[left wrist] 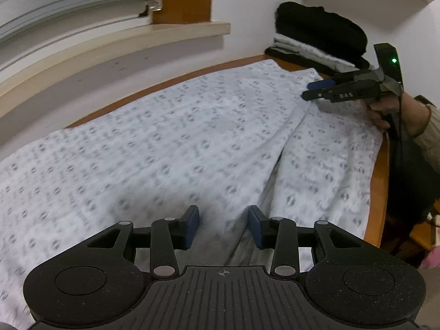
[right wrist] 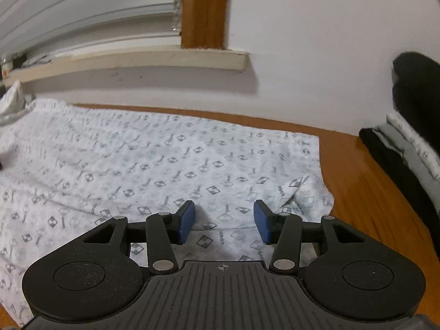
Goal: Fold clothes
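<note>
White patterned trousers (left wrist: 170, 148) lie spread flat on a wooden table (left wrist: 378, 181); a fold line runs between the two legs. My left gripper (left wrist: 223, 227) hovers over the near part of the cloth, its blue pads apart with nothing between them. The right gripper (left wrist: 313, 89), held by a hand (left wrist: 385, 110), hangs over the far right corner of the garment. In the right wrist view the same garment (right wrist: 154, 159) lies flat, and my right gripper (right wrist: 224, 224) stands open above its near hem, pads clear of the cloth.
A stack of folded clothes (left wrist: 321, 41), black on top with grey and white below, sits at the table's far right corner, also seen as the pile (right wrist: 412, 143). A window sill (left wrist: 115, 44) and white wall run behind the table. Bare wood (right wrist: 365, 192) shows right of the garment.
</note>
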Demonstrator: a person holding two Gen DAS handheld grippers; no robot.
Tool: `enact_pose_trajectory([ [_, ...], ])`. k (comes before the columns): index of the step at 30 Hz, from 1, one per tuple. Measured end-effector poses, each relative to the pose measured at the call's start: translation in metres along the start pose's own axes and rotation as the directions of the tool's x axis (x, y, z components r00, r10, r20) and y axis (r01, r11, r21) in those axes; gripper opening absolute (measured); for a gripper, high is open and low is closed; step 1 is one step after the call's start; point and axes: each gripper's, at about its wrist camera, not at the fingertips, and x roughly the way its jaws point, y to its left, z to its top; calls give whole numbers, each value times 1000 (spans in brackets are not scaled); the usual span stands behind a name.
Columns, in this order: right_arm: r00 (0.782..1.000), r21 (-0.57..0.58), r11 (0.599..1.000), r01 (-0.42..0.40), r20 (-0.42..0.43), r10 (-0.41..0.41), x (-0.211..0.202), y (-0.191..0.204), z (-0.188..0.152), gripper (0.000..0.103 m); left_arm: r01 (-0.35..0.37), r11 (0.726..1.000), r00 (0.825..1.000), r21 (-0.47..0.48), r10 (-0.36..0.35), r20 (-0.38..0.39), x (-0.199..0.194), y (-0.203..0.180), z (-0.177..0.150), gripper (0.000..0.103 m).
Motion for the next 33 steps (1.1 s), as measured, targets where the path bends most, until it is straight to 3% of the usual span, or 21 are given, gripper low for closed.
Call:
enact_pose_trajectory([
  [3,1000,43,999,-2,14,2,0,-6,0,48,11,1000,1000,17,-11,-1,9,-8,8,36],
  [7,999,64,998,6,35,-8,-4,-9,-2,48,3,999,1000,54,-3,-1,18,-13,16,5],
  [8,999,63,998,9,38,-11,-5,-8,-2,48,-8,998,1000,58,7,7,20,-12,18,1],
  [13,999,58,998,14,43,-17,-5,-8,-2,48,-129,991,990,26,128,60,22,11,34,1],
  [18,998,77,997,20,52,-24,-6,-10,-3,50,-250,966,963,-71,256,88,34,56,62,1],
  [23,998,79,996,28,58,-32,-7,-11,-4,50,-216,971,971,-106,224,80,38,62,66,5],
  [24,998,78,997,27,60,-32,-8,-11,-4,52,-213,972,972,-102,221,78,36,59,62,5],
  [26,998,86,996,18,64,-24,-8,-13,-3,56,-203,974,975,-98,210,77,29,51,52,15],
  [33,996,73,996,48,66,-53,-26,-21,-7,57,-182,978,977,-100,191,90,-22,26,5,23],
])
